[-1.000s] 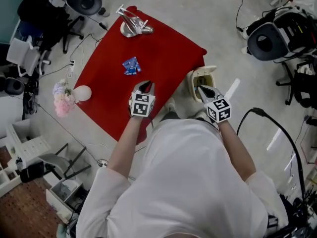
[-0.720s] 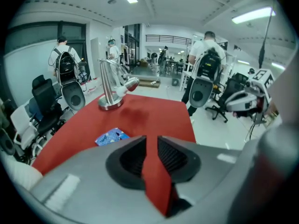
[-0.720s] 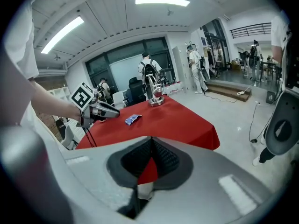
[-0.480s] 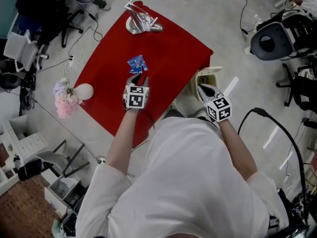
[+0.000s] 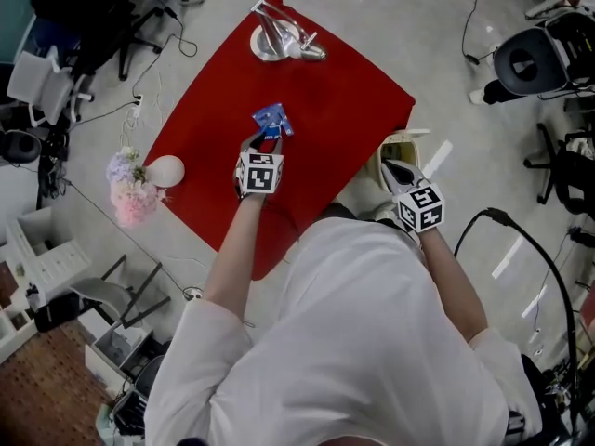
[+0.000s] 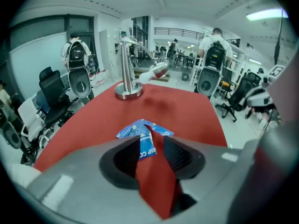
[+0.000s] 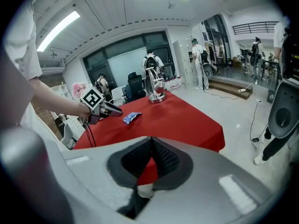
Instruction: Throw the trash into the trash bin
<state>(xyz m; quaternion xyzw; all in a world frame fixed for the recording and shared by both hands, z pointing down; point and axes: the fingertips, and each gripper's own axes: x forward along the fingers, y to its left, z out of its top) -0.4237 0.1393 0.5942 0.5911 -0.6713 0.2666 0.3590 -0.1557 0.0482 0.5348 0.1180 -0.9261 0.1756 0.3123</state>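
Left claw [image 5: 265, 140] is right down at the blue wrapper [image 5: 272, 117] on the red worktop [image 5: 325, 91]. Its jaws are opening, with the wrapper's near edge poking in between the tips, nothing clamped yet. Right claw [image 5: 395, 170] is closed and empty, hanging just over the trash bin [image 5: 402, 138] beside the worktop.

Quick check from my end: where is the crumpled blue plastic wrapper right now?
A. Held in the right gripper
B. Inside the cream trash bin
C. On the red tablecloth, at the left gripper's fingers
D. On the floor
C: the crumpled blue plastic wrapper lies on the red tablecloth right at the tips of the left gripper, whose fingers are opening, with the wrapper's near edge in their gap, not yet pressed.
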